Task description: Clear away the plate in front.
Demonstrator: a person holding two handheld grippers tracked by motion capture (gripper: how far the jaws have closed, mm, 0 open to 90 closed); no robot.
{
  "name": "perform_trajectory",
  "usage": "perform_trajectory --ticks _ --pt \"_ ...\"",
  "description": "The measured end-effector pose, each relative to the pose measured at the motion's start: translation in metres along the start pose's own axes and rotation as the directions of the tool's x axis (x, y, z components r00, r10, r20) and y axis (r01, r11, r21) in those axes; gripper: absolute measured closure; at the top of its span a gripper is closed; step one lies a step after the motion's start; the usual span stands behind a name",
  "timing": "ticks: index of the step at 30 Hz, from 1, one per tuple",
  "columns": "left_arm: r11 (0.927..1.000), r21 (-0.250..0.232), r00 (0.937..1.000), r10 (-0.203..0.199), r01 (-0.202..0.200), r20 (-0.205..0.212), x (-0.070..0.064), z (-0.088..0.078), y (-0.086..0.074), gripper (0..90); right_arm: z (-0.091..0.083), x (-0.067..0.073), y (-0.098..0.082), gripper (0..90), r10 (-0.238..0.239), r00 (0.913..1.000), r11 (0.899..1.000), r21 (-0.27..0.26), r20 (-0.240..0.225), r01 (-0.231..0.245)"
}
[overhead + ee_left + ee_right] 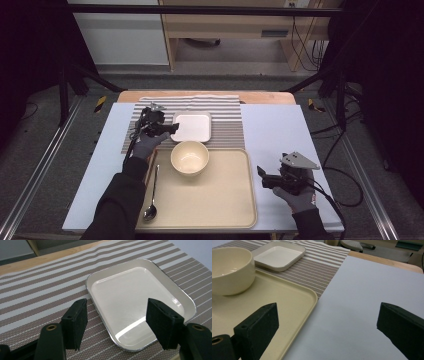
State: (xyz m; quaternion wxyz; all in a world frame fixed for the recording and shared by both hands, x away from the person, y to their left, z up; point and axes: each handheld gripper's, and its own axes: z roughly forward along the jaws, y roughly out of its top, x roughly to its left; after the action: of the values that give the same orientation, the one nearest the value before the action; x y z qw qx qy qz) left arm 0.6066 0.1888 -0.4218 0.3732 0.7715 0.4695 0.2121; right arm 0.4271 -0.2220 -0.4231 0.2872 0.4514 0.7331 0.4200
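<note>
A: Approach step, by the look of it. Left gripper (pixel 116 323) released, jaws straddling the near corner of the plate (pixel 135 302), pads not pressing yet.

B: Next move?

A: Probably sliding one jaw under the rim, the other over it, then clamping. Shallow rim, so easy to slip.

B: Plate itself?

A: White, square, rounded corners, glossy, empty. Lying flat on the mat (pixel 227 132), just beyond the tray (pixel 220 200) and bowl (pixel 190 157).

B: Right gripper (pixel 265 177)?

A: Released too, empty, hovering beside the tray.
</note>
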Motion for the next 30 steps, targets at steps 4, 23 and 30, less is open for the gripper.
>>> perform_trajectory --ticks 4,23,30 --pt "0.9998 0.015 0.9999 -0.009 0.009 -0.010 0.003 0.010 -0.002 34.7 0.000 0.001 0.000 4.1 0.002 1.0000 1.000 0.001 0.000 -0.002" --pt "0.9940 0.107 0.9984 -0.017 0.023 -0.053 0.015 0.041 -0.009 46.8 0.002 0.001 -0.001 4.1 -0.006 1.0000 1.000 0.009 0.000 0.006" --pt "0.9878 0.152 0.9987 -0.029 0.035 -0.042 0.018 0.046 -0.012 55.8 0.003 0.002 -0.002 4.1 -0.006 1.0000 1.000 0.013 0.001 0.006"
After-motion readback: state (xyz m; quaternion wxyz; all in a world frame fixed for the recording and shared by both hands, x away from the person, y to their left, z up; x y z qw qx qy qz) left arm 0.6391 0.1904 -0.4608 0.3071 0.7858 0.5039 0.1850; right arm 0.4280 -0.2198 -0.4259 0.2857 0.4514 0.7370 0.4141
